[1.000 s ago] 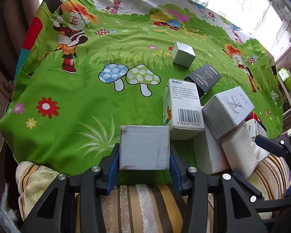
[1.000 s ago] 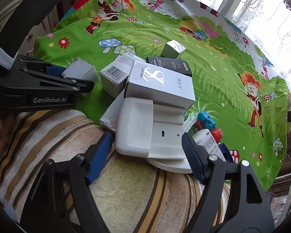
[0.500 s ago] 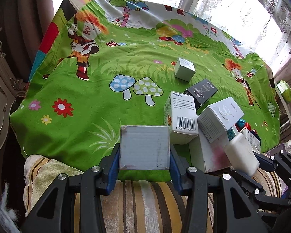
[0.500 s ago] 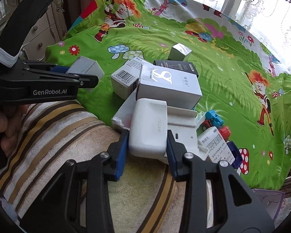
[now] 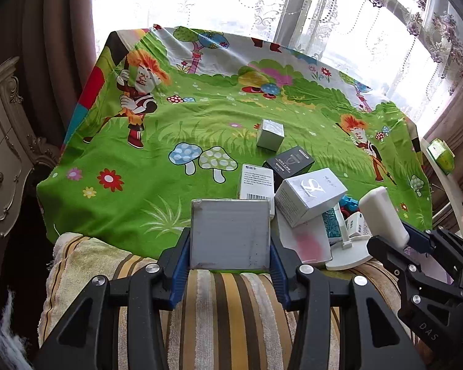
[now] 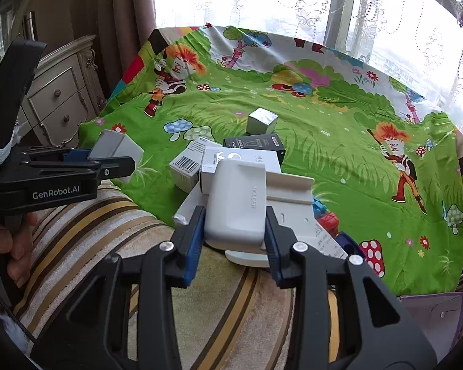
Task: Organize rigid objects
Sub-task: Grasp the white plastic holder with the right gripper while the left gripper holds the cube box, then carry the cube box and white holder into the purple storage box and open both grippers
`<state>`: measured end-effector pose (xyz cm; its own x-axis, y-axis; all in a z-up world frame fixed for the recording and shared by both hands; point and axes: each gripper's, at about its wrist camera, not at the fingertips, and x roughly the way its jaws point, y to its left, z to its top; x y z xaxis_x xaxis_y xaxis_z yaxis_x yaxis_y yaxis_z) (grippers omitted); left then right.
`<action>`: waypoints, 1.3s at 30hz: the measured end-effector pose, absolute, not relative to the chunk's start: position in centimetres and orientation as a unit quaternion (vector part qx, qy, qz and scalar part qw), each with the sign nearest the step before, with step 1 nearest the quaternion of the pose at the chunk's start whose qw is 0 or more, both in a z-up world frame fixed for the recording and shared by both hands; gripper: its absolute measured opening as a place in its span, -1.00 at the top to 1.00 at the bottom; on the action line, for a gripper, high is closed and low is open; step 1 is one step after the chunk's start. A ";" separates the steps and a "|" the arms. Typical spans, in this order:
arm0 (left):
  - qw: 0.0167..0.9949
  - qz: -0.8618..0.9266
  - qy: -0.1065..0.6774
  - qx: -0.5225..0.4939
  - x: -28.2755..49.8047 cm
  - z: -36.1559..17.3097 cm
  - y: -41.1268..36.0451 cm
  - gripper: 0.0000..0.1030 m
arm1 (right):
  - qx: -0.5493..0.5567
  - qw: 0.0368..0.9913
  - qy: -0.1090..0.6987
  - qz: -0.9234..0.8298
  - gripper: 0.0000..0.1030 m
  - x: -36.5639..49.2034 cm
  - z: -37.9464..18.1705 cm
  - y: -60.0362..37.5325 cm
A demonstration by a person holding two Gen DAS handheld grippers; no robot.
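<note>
Green cartoon cloth point(image 5: 176, 141); left gripper point(image 5: 230, 246) clamps grey box point(image 5: 230, 234), right gripper point(image 6: 235, 225) clamps white holder point(image 6: 236, 200), box pile at 1 o'clock.

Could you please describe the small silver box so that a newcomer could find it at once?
Start at the green cartoon cloth and find the pile of boxes at its near edge. Just beyond the black box stands the silver box, alone, shiny and cube-shaped.
</note>
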<state>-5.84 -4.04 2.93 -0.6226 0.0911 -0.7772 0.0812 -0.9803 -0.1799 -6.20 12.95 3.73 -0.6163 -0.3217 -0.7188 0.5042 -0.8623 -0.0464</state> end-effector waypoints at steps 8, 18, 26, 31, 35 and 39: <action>0.047 0.899 -0.076 -0.428 -5.2 4.1 0.2 0.10 | 0.365 0.212 0.074 -0.903 0.21 -5.4 5.2 16.8; 0.112 0.893 -0.041 -0.434 -5.1 4.7 7.1 0.10 | 0.373 0.159 0.011 -0.914 0.21 -3.7 5.6 25.2; 0.180 0.880 -0.004 -0.440 -5.3 4.7 14.3 0.10 | 0.382 0.083 -0.039 -0.920 0.21 -2.0 4.7 33.8; 0.215 0.868 0.014 -0.447 -5.7 4.4 18.5 0.10 | 0.393 0.037 -0.070 -0.916 0.21 -1.0 3.6 38.9; 0.235 0.863 0.031 -0.447 -5.7 4.4 21.2 0.10 | 0.407 0.005 -0.096 -0.908 0.21 -0.9 2.3 42.4; 0.248 0.858 0.045 -0.447 -5.7 4.3 23.0 0.10 | 0.423 -0.024 -0.110 -0.899 0.21 -0.8 0.7 44.9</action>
